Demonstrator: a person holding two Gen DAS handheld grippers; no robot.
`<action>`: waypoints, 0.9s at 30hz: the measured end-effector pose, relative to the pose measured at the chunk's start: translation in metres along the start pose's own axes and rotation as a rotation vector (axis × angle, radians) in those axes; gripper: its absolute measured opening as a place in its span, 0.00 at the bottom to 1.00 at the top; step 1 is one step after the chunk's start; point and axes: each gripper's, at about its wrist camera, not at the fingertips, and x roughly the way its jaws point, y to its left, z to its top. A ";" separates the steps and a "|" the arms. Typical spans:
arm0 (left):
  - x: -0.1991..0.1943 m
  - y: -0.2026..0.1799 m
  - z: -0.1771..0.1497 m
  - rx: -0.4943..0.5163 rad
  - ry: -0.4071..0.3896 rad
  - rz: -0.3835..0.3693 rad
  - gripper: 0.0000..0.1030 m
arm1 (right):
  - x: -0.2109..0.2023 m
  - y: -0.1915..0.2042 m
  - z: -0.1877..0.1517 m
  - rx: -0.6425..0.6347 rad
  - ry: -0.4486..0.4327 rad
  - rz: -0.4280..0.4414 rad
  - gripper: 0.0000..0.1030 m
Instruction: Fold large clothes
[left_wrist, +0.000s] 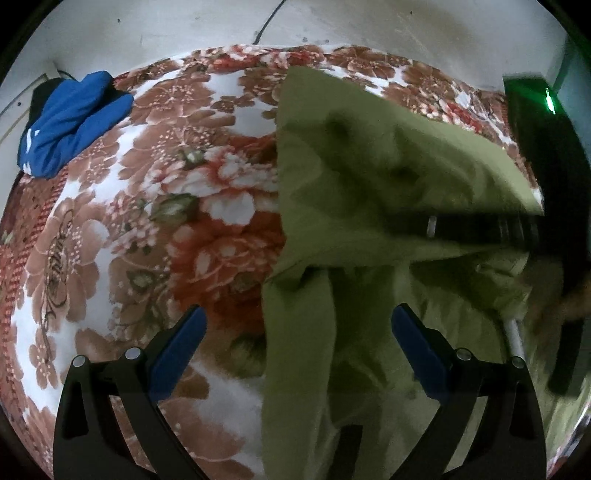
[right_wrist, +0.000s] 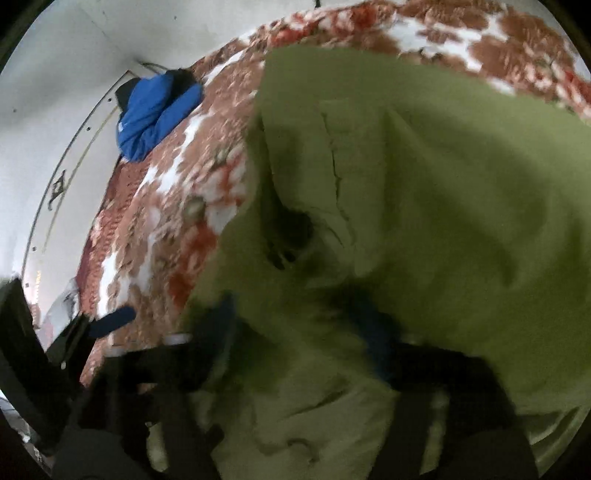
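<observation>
— Green garment (left_wrist: 369, 177): how is it met by the fingers?

— On the left gripper (left_wrist: 297, 332) the two blue-padded fingers (left_wrist: 181, 350) are spread wide apart, and nothing is clamped between them. A hanging fold of the green cloth is seen in the gap, with one finger over the blanket and the other over the cloth.

— And the right gripper (right_wrist: 303, 332)?

— Its fingers are draped and largely hidden by the green garment (right_wrist: 424, 184), and the view is blurred. Whether they are apart or pressed on the cloth cannot be told. In the left wrist view, a dark bar is seen under a raised flap of the garment at the right.

— Where is the garment laid?

— It is spread on the right part of a bed covered by a floral blanket (left_wrist: 147, 221) in red, brown and white. Part of it is lifted off the surface, with folds bunched beneath.

— What else is shown farther out?

— A blue garment (left_wrist: 70, 122) is heaped at the far left corner of the bed, well apart from the green one, and is seen again from the right wrist (right_wrist: 155, 114). A pale wall (left_wrist: 369, 26) is seen behind the bed.
</observation>
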 end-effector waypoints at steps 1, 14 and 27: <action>-0.003 -0.001 0.004 -0.003 -0.004 0.006 0.95 | -0.002 0.003 -0.006 -0.008 0.000 0.001 0.74; 0.002 -0.082 0.085 -0.003 -0.045 -0.034 0.95 | -0.115 -0.074 0.004 0.003 -0.160 -0.183 0.91; 0.088 -0.206 0.113 0.137 -0.017 -0.049 0.95 | -0.140 -0.228 0.009 0.112 -0.145 -0.535 0.91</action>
